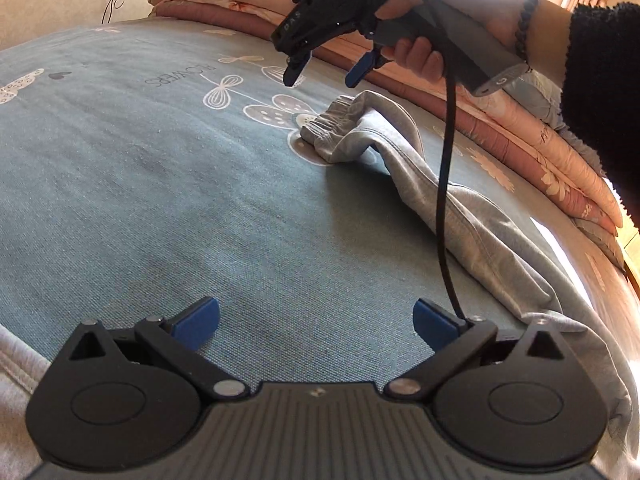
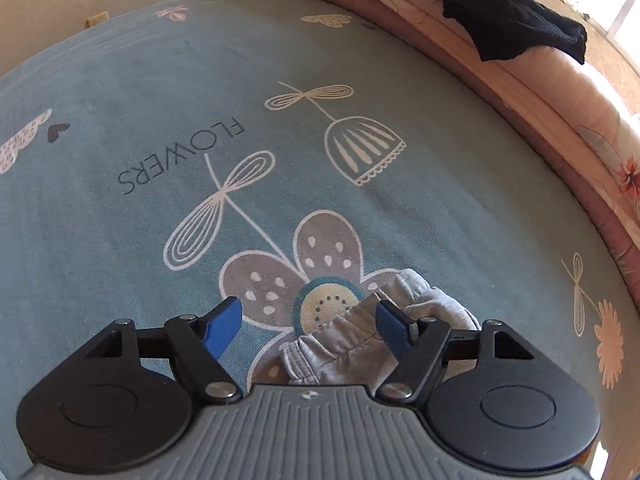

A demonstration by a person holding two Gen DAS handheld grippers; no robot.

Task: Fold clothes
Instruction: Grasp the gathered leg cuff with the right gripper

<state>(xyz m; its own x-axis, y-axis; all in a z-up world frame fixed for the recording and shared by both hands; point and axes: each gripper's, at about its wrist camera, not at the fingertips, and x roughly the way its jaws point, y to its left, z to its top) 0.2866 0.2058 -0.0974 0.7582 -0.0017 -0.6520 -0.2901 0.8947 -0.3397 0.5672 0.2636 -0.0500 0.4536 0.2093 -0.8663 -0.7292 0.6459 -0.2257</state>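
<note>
Grey sweatpants lie rumpled in a long strip on the blue bedsheet, elastic waistband at the far end. My left gripper is open and empty, low over the sheet, with the near end of the pants to its right. My right gripper is open and hovers above the waistband in the left wrist view. In the right wrist view my right gripper is open just above the gathered waistband, which lies between and under the fingers, untouched.
The bedsheet has flower prints and the word FLOWERS. Folded pink quilts run along the bed's far side. A black garment lies on the quilts. A black cable hangs from the right gripper. White fabric shows at lower left.
</note>
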